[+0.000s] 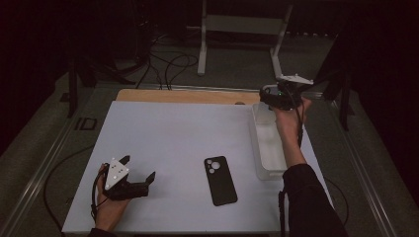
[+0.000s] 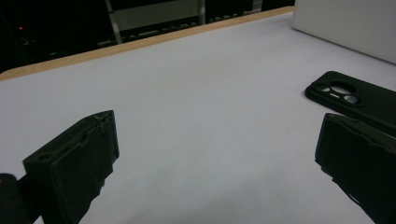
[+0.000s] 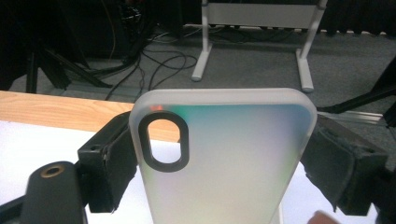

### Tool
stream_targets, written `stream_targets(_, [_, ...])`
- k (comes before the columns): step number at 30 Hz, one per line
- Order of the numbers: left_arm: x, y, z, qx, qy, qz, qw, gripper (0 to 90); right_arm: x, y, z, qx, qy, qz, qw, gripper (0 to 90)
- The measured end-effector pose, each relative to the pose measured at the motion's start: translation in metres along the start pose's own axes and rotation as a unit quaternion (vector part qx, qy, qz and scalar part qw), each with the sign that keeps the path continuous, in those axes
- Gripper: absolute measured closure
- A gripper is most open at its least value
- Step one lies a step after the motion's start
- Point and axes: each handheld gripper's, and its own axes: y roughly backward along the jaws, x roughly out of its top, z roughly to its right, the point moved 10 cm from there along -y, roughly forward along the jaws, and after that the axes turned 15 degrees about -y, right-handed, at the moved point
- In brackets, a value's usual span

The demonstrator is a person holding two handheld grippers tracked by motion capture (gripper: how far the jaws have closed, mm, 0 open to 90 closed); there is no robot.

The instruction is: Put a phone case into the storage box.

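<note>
Frosted phone case is clamped in the right gripper, one black jaw pressing on each long edge, so it's pinching the case across its width. From the right gripper view the case stands upright between the jaws, translucent white with a bit of a rainbow sheen, and its oval camera cutout sits up near the left jaw. In the high view that gripper is held up off the table over the far end of the clear plastic bin, which sits directly below it on the white table. The case itself is hard to make out from up there, it's probably the pale bit under the hand, but I wouldn't swear to it.

Left gripper is resting low at the near left part of the table with its jaws spread wide apart and holding nothing. The left gripper view shows bare white surface between them. A black phone lies flat, back side up with the camera bump showing, off beyond the tip of that gripper's right jaw, near it but not touching. It's well apart from the right gripper and just beside the bin's near end.
</note>
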Motion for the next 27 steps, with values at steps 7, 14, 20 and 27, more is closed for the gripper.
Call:
stream_targets(7, [0.000,0.001,-0.001,0.002,0.001,0.002,1.0000,0.2,-0.003,-0.008,0.010,-0.010,-0.004,-0.005,0.9999,16.9])
stream_targets(14, [0.000,0.000,0.000,0.001,0.000,0.001,1.0000,0.2,-0.012,-0.018,0.016,-0.016,-0.014,-0.016,0.9996,16.9])
stream_targets(20, [0.000,0.000,0.000,0.001,0.000,0.001,1.0000,0.2,-0.022,-0.028,0.016,-0.021,-0.013,-0.028,0.9993,16.8])
stream_targets(27, [0.000,0.000,0.001,0.000,-0.002,0.001,1.0000,0.2,-0.030,-0.036,0.014,-0.025,-0.013,-0.036,0.9990,16.8])
